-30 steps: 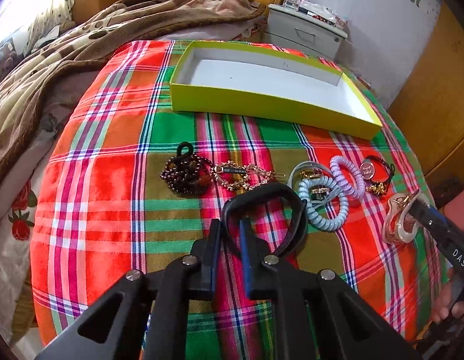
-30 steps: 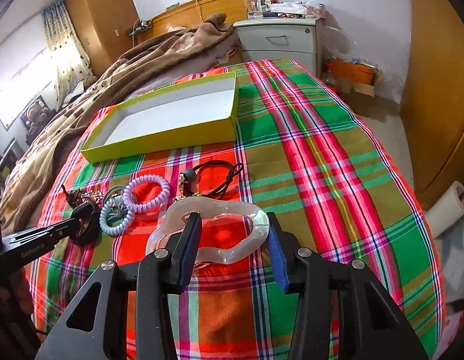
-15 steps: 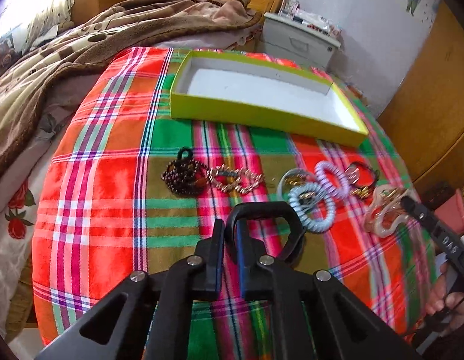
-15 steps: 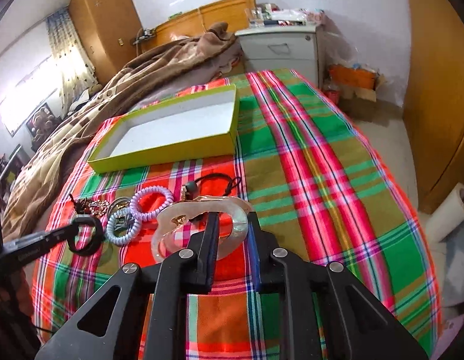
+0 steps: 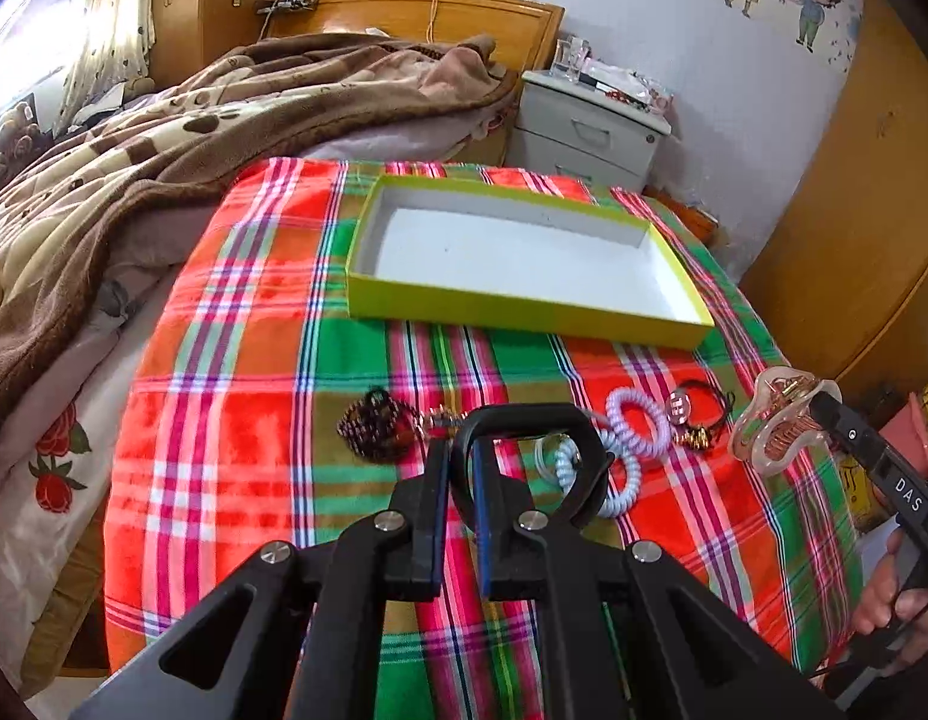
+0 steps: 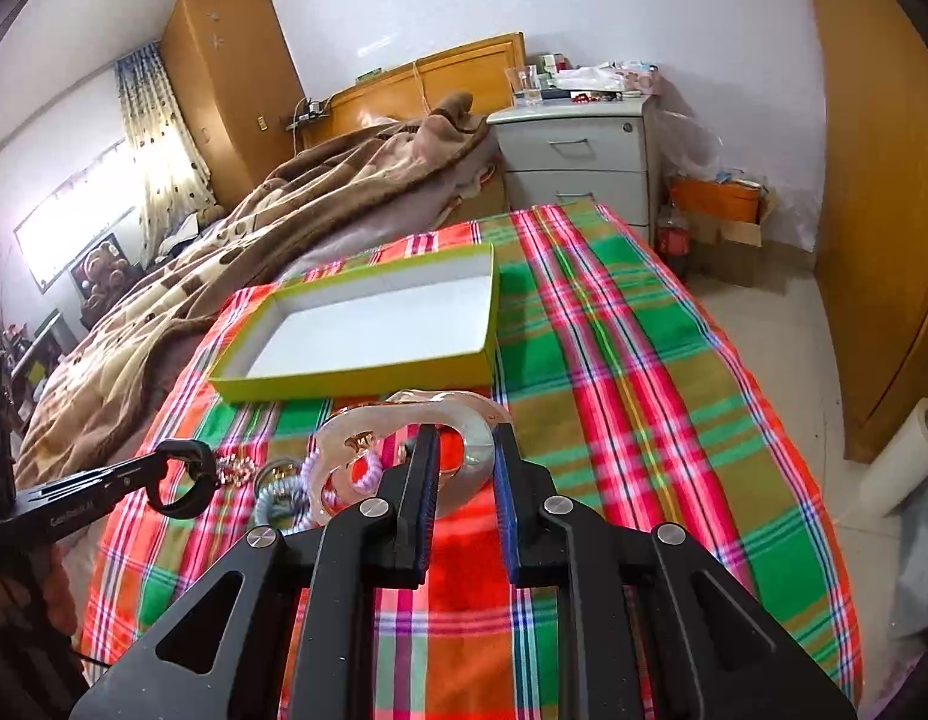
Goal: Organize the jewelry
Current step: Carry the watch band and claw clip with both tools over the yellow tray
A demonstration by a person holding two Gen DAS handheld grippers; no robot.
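**Ana:** Jewelry first: where does it all sit against the yellow-green box (image 5: 524,312)?

**Ben:** None is inside; the white floor is bare. Just in front of the box's near wall, on the plaid cloth (image 5: 236,420), lie a dark bead bracelet (image 5: 374,435), a lilac coil tie (image 5: 635,426) and a pale blue coil tie (image 5: 620,480). Two pieces are held above the cloth.

**Ana:** Which?

**Ben:** The left gripper (image 5: 461,480) has its fingers closed on a black clip (image 5: 527,420), pinching one side of the loop. The right gripper (image 6: 461,468) is clamped across a clear hair claw (image 6: 404,438), on the band at the box side.

**Ana:** How will they handle?

**Ben:** I'd judge both light and rigid. The clear claw looks glossy, so probably slippery and liable to swivel; its copper spring is a poor place to squeeze. The coil ties would stretch; the beads would sag, so they want pinching at one strand.
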